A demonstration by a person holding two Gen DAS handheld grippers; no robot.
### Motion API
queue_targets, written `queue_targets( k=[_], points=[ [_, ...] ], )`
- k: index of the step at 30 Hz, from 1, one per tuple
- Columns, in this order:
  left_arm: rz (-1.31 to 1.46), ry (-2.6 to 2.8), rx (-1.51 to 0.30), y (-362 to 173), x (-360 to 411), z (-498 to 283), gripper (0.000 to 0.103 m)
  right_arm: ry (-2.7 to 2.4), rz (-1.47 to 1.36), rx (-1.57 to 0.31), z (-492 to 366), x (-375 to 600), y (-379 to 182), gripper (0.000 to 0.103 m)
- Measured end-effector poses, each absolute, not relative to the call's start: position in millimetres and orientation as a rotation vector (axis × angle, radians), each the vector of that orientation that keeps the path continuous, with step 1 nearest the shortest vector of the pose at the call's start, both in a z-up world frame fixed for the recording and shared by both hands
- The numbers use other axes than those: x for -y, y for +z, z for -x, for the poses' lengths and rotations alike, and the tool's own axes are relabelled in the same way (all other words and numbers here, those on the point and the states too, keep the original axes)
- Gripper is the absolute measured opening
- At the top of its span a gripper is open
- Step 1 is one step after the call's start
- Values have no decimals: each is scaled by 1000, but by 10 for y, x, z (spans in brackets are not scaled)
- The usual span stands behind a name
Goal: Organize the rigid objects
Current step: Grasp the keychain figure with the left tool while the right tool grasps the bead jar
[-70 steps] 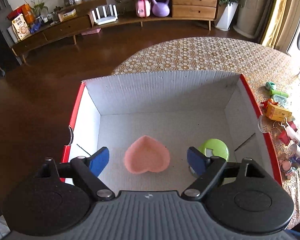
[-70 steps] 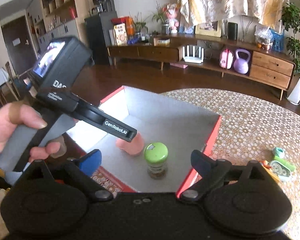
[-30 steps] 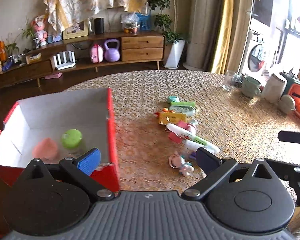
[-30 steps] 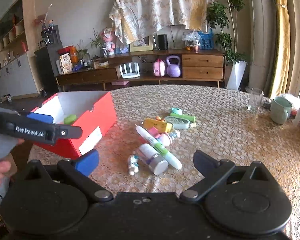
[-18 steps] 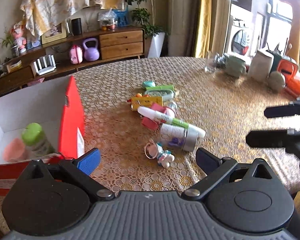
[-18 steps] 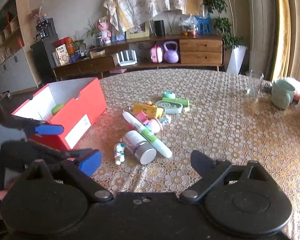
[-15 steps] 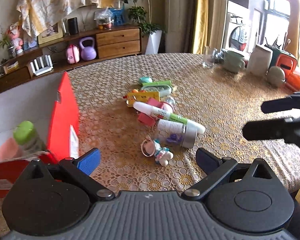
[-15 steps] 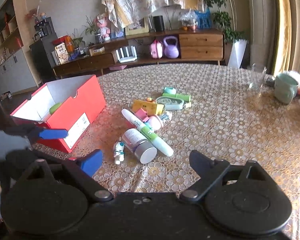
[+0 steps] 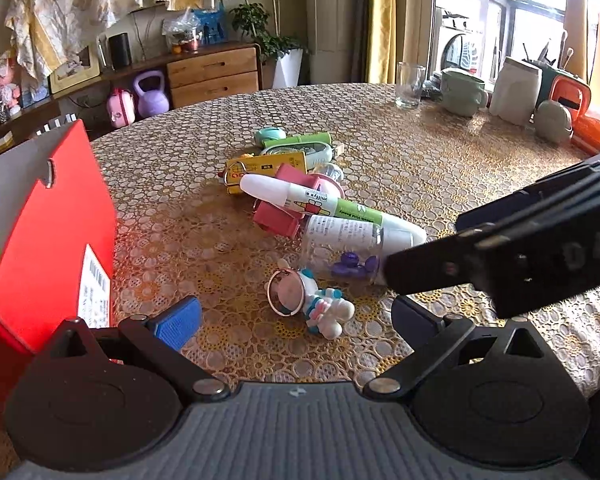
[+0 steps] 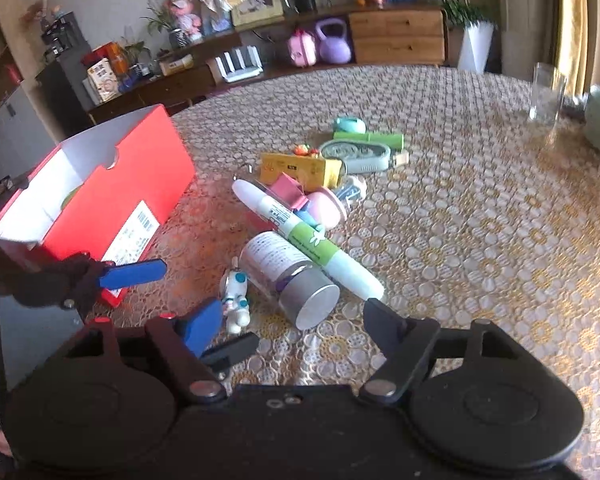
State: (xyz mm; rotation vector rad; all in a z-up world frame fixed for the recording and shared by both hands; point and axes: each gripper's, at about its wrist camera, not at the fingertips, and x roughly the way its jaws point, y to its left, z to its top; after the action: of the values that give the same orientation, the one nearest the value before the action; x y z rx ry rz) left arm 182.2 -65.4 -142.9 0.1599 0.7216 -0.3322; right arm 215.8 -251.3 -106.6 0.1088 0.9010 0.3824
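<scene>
My right claw [image 10: 292, 320] has just been closing but nothing's between the jaws yet; the jar [image 10: 290, 276] lies on its side just ahead, beside the red box [image 10: 140, 184]. Left claw [image 9: 296, 320] spread, empty. I'd straddle the jar's body and squeeze gently so it can't roll.

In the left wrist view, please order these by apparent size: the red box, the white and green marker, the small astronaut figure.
1. red box, largest, though nearest the camera and cut by the frame edge.
2. white and green marker, long.
3. small astronaut figure, smallest despite lying close.
</scene>
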Motion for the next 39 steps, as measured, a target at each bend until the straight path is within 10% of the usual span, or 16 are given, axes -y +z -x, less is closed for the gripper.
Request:
queue_targets(
  k=[11,27,39],
  points=[
    [-184,-396,-719,-1559,655,-1956,97,343,-147,-961,-2343,2434,-1210,69],
    [-199,-476,-705,-1604,672,-2012,56,330,-153,-963,-2463,2387,-1298,60],
    [-203,-453,-713,-1574,667,-1953,55,348,-197,-921,-2293,2470,-1219,50]
  ],
)
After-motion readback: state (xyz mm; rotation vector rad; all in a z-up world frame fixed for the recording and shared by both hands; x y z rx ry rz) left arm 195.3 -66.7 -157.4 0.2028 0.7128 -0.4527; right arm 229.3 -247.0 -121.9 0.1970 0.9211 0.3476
